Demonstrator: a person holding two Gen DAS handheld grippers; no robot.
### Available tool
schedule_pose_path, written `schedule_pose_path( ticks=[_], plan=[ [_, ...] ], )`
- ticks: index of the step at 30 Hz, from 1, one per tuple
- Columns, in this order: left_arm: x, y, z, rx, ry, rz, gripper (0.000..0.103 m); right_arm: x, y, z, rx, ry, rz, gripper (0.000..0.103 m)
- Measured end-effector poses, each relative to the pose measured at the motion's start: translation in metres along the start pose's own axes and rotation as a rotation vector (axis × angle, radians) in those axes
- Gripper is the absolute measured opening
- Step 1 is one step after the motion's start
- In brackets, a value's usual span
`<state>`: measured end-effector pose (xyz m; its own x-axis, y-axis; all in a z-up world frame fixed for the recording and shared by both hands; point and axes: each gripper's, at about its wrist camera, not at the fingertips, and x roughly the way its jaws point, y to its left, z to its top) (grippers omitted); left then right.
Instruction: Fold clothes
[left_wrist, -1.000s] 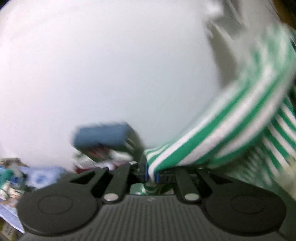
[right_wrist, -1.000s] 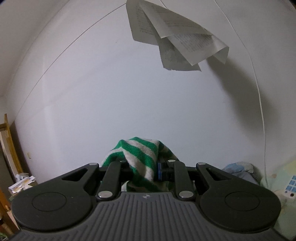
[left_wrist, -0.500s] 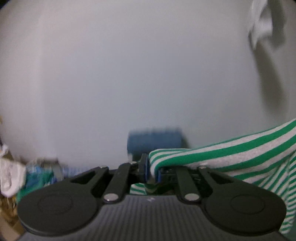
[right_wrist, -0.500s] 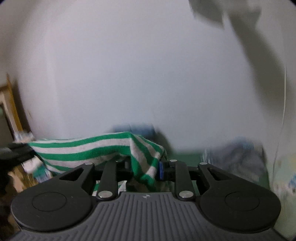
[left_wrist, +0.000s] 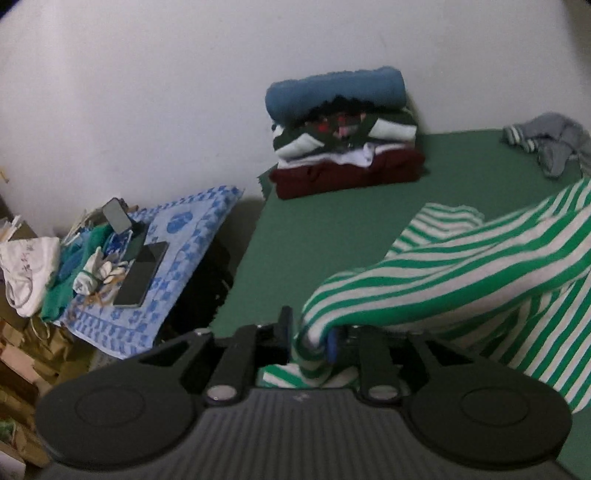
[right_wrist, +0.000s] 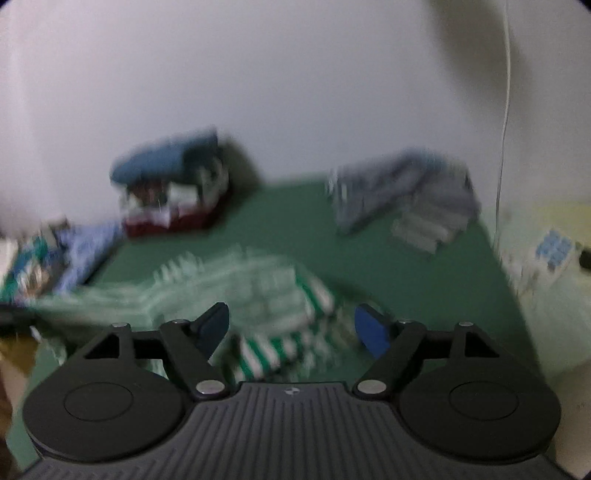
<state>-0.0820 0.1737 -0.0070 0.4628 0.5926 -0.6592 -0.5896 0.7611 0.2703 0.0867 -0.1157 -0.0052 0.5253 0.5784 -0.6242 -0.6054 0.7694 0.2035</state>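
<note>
**foldnoob:** Green-and-white striped shirt (left_wrist: 461, 273) is half in the air, half on the green bed (left_wrist: 332, 229). Which tongs actually have it?

**umi_dad:** Only the left tongs (left_wrist: 314, 341). They're pinched tight on a bunched edge, and from there the cloth runs off toward 2 o'clock as one long band, sagging down to the mattress. The right tongs (right_wrist: 291, 328) are spread wide with nothing between them; the shirt lies piled just past the tips at 12 o'clock, trailing out toward 9. That view is badly blurred though, so I can't tell which bit of the shirt sits there.

**foldnoob:** So the long axis runs between the two?

**umi_dad:** Looks like it to me. The right one is nearer the loose end, so I'd guess any regrip falls to it. Folded stack (left_wrist: 343, 133) sits at the wall around 12 o'clock, and a grey garment (left_wrist: 550, 146) lies crumpled at 2.
</note>
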Motion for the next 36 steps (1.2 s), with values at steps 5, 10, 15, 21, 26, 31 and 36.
schedule_pose_path(
  ticks=[5,10,15,21,26,31,36],
  plan=[
    [0.004,0.002,-0.003,-0.001,0.001,-0.004,0.047,0.049,-0.005,-0.02,0.152,0.132,0.039,0.072],
    [0.006,0.004,-0.013,0.017,-0.014,0.001,0.063,0.082,-0.004,-0.02,0.256,0.142,0.072,0.049],
    [0.021,0.016,-0.02,-0.026,0.034,-0.009,0.04,0.054,-0.006,-0.004,0.27,0.067,0.107,0.002],
    [0.031,0.04,-0.009,-0.101,0.028,-0.016,0.024,0.008,-0.017,0.027,0.166,-0.089,-0.024,0.002],
    [0.038,0.048,0.01,-0.095,0.01,0.002,0.036,-0.008,-0.031,0.027,0.141,-0.157,-0.128,0.002],
    [0.041,0.048,0.015,-0.037,0.002,0.007,0.059,0.025,-0.033,0.007,0.023,-0.012,-0.332,0.019],
    [0.032,0.045,-0.023,0.092,0.012,0.01,0.07,0.022,-0.047,-0.002,0.182,0.043,-0.164,0.06]
  ],
)
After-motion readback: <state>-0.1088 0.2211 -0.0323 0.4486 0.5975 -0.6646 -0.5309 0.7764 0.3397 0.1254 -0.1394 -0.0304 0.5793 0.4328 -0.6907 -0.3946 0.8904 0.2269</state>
